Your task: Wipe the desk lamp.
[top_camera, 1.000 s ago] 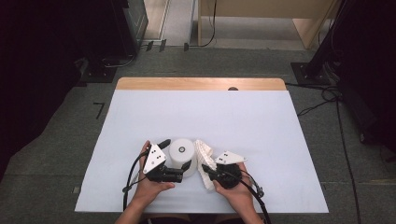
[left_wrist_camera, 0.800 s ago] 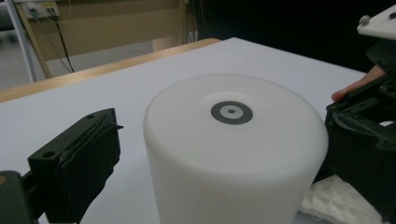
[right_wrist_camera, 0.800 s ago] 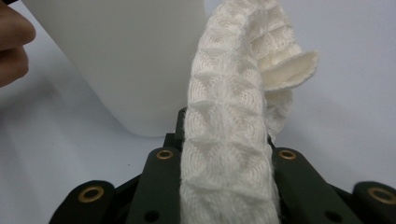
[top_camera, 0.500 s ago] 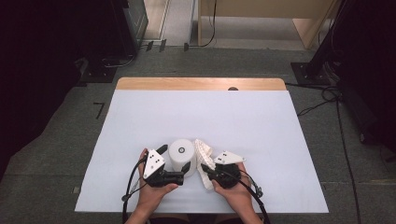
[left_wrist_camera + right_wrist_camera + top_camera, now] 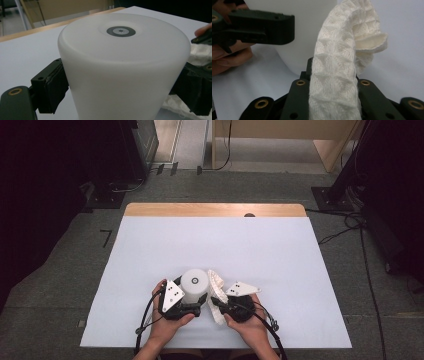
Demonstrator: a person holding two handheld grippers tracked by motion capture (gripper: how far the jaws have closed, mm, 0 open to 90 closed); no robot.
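The left gripper (image 5: pixel 192 306) fingers have just been closing and now clamp the white cup (image 5: pixel 194 282); beside the cup, the right gripper (image 5: pixel 218 304) fingers pinch a white cloth (image 5: pixel 337 75).

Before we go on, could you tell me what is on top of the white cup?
The white cup stands upside down; its flat top bears only a small grey ring mark. Whatever is under it is hidden by its wall.

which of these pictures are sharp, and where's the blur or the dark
High view: table evenly lit and sharp, dark surroundings. Left gripper view: white cup soft and pale, its grey centre ring crisper, background blurred. Right gripper view: quilted cloth weave sharp between the fingers, far ruffle softer.
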